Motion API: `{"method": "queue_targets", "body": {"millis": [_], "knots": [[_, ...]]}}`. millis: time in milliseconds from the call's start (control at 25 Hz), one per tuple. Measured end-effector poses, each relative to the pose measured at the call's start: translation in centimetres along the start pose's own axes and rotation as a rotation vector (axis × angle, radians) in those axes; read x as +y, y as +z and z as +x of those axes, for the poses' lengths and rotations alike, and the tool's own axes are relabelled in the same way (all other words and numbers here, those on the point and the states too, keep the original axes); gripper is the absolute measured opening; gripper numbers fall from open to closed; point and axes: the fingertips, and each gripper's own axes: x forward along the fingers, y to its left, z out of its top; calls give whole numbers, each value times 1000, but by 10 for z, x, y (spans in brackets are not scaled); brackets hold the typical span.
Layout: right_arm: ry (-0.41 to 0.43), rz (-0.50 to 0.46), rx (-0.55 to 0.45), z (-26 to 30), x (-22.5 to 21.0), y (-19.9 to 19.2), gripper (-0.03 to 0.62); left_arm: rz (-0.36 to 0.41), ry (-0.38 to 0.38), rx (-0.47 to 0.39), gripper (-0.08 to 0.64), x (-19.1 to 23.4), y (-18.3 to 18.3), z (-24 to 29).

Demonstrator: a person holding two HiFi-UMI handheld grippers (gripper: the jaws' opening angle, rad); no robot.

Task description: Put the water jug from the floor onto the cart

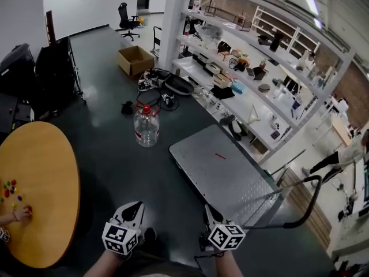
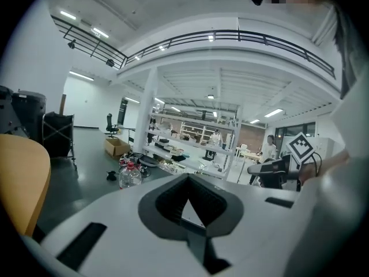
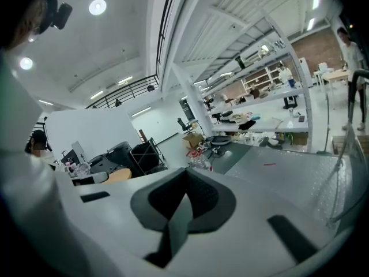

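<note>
- The water jug (image 1: 146, 127) is a large, clear plastic bottle with a rounded shoulder. It has a red cap (image 1: 146, 109) and a label with some red on its side.
- It stands upright on the dark grey floor (image 1: 115, 154) with its cap on.
- The cart (image 1: 225, 178) is a low, flat platform trolley. Its deck is pale grey textured metal with a small red mark near the middle.
- Its tubular push handle (image 1: 316, 198) rises at the end away from the jug, on the right in the head view, and has a dark grip along the top bar.
- The jug is off the cart, up and left of the deck's nearest corner in the head view. A strip of floor lies between them.
</note>
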Motion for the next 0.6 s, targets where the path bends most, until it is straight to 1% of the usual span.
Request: {"method": "queue_targets", "body": {"millis": [160, 240, 400, 480, 600], "knots": [[-24, 12, 1, 51, 5, 23, -11, -3, -1, -13, 5, 46, 29, 26], [-33, 20, -3, 73, 10, 28, -9, -10, 2, -18, 5, 68, 35, 33], [-31, 18, 1, 111, 19, 36, -9, -27, 26, -9, 5, 109, 38, 47], [-30, 20, 21, 126, 17, 38, -9, -43, 35, 4, 5, 120, 37, 55], [-28, 14, 59, 149, 8, 38, -11, -41, 41, 31, 5, 130, 33, 73]]}}
